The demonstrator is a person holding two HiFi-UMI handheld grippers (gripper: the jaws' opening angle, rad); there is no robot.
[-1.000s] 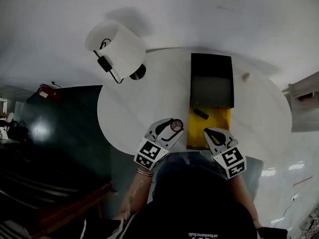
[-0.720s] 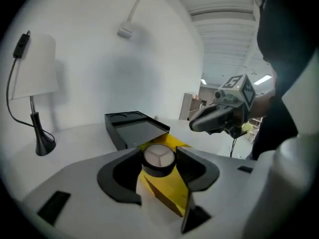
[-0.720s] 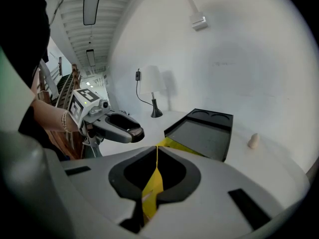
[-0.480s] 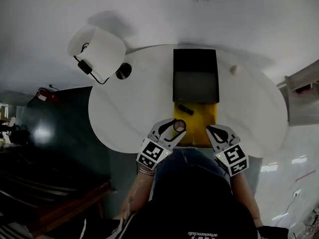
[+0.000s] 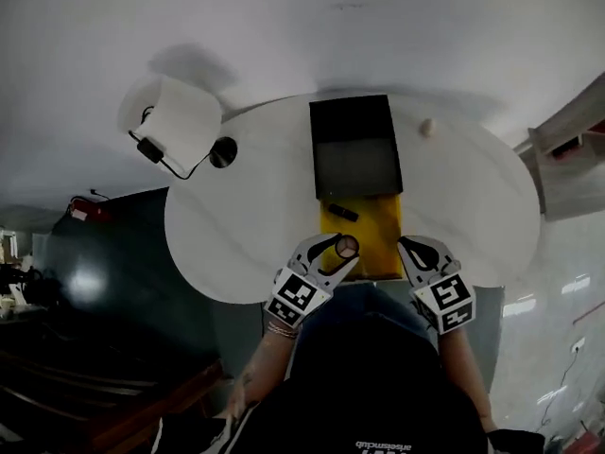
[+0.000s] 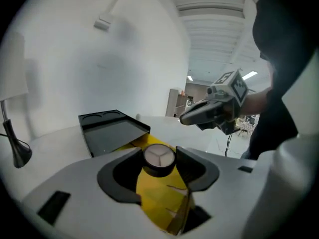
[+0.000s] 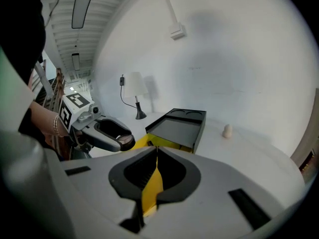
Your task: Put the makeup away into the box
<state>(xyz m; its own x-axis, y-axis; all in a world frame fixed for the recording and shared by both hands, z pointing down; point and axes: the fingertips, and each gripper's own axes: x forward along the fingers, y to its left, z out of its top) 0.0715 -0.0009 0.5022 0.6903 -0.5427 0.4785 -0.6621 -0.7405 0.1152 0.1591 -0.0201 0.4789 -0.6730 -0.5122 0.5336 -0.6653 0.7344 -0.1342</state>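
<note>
here the left gripper (image 5: pixel 338 250) clamps a small round makeup jar (image 6: pixel 159 158) at the near left corner of the open yellow box (image 5: pixel 376 239); the right gripper (image 5: pixel 408 246), jaws together and empty, sits beside the box.

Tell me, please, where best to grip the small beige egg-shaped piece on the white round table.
Probably around the wider lower half of the small beige egg-shaped piece, from above with the right gripper. It stands upright and alone on the white round table, right of the black box, leaving the fingers room either side.
</note>
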